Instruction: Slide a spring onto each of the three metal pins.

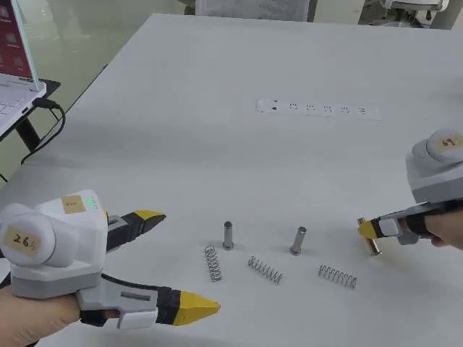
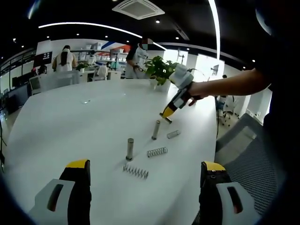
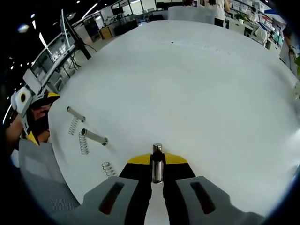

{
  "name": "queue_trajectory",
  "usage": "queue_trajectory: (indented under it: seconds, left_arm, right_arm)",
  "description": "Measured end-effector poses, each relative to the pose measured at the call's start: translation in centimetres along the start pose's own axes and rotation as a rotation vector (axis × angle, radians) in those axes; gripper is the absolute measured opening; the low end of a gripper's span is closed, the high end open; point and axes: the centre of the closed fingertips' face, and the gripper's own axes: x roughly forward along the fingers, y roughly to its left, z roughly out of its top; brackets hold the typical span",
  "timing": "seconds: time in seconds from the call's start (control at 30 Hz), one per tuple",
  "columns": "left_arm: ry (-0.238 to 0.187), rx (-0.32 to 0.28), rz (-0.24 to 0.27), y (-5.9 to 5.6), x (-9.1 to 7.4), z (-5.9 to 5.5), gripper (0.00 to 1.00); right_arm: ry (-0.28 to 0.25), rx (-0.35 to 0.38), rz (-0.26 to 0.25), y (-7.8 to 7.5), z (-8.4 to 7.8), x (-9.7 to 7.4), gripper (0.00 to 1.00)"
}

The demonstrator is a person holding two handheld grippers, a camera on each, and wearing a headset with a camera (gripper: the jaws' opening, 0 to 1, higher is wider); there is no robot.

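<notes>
Step in hand: pin handling, no spring is threaded yet. Your right gripper [image 1: 367, 229] has its jaws clamped on the held pin [image 1: 373, 244], at the right end of the row, low over the desk [image 1: 217, 144]. The pin is tilted, and whether its lower end touches the desk cannot be told. In the right gripper view the pin's end pokes out past the yellow tips. The left pin [image 1: 228, 235] and middle pin [image 1: 298, 240] stand upright and bare, well apart from each other. The left spring [image 1: 213, 262], middle spring [image 1: 265, 269] and right spring [image 1: 338, 275] lie flat just nearer to you than the pins, none touching a pin. Your left gripper [image 1: 187, 260] hovers at the near left with its jaws wide apart and nothing between them; the left spring lies just beyond its tips. Judgement: next, pinch that spring near one end and line its bore up with a pin top; a thin coil could roll or spring away. Surroundings: a power strip [image 1: 318, 108] lies far across the desk, and a laptop [image 1: 14, 65] with a cable [image 1: 51, 119] sits off the far left edge. Nothing obstructs the row.
</notes>
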Motion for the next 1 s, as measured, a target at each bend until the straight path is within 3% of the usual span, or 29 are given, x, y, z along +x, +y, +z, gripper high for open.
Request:
queue_trajectory:
  seconds: [1.0]
  left_arm:
    - [-0.005,0.012,-0.011,-0.5,0.3,0.4,0.95]
  right_arm:
    - [-0.136,-0.032,-0.009,-0.2,0.2,-1.2,0.04]
